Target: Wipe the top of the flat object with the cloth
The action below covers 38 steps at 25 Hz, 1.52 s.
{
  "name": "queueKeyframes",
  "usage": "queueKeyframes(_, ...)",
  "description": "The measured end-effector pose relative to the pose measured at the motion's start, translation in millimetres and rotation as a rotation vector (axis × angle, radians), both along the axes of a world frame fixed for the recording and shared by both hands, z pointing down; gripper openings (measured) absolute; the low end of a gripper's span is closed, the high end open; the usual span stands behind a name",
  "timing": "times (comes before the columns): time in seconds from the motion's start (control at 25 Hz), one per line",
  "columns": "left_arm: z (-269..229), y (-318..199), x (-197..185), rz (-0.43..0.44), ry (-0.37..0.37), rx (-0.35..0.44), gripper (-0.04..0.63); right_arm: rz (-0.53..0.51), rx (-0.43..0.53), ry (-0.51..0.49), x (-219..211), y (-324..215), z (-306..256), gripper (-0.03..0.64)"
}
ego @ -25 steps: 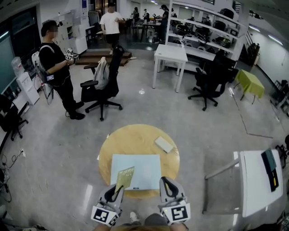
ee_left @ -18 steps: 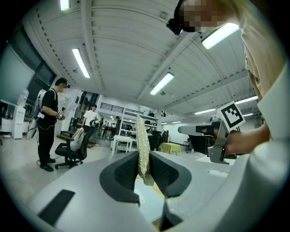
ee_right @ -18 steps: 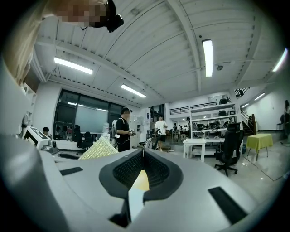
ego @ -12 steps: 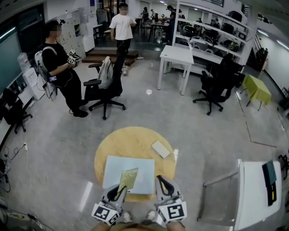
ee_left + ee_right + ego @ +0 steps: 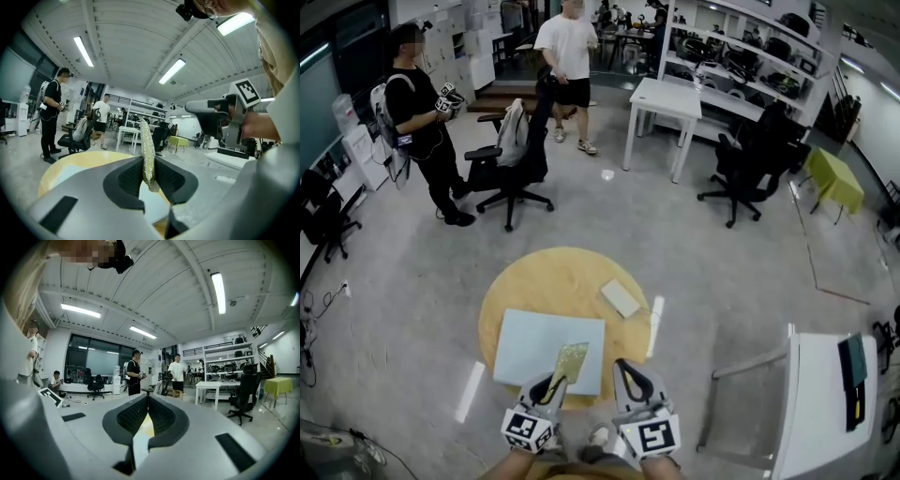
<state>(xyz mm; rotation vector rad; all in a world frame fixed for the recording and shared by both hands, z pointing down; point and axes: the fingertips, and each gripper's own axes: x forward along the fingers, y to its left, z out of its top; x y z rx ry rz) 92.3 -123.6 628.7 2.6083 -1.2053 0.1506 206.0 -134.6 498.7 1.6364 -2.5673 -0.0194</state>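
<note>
A pale blue flat board point(image 5: 546, 343) lies on the round yellow table point(image 5: 553, 281). My left gripper point(image 5: 551, 382) is shut on a yellow-green cloth point(image 5: 569, 358) that sticks out over the board's near edge. In the left gripper view the cloth point(image 5: 147, 150) stands upright, pinched between the jaws. Beside it, at the table's near rim, my right gripper point(image 5: 627, 372) is shut with nothing in it; its jaws meet at the tips in the right gripper view point(image 5: 147, 401).
A small white block point(image 5: 620, 298) lies on the table's right side. Two people point(image 5: 422, 112) stand near a black office chair point(image 5: 512, 159) beyond the table. A white table point(image 5: 825, 394) is at the right, another white table point(image 5: 666, 103) further back.
The head view has shifted, so the table and board sit slightly left and higher now. The person in white has walked nearer. Both grippers keep their hold and place.
</note>
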Motion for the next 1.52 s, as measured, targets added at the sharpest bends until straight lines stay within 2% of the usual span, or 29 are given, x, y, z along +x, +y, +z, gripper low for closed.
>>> queueKeyframes(0.28,51.8,5.5,36.6,0.034,-0.016,-0.119,0.063,-0.006,-0.028,0.015,16.6,2.1,12.3,0.002)
queueKeyframes(0.52,106.5,11.7,48.1,0.042,-0.108,-0.203,0.063,-0.007,-0.017,0.031,35.6,5.6,17.0,0.002)
queueKeyframes(0.84,123.3,1.1,32.1,0.01,-0.238,-0.203,0.063,-0.011,-0.044,0.015,39.4,-2.7,26.9,0.002)
queueKeyframes(1.12,122.6,-18.9,-8.1,-0.036,-0.347,-0.205,0.061,-0.035,-0.057,-0.002,15.7,-18.0,31.8,0.002)
queueKeyframes(1.52,116.1,-35.9,-130.5,-0.208,-0.384,-0.228,0.061,-0.069,-0.045,-0.012,-42.3,-30.0,19.8,0.002)
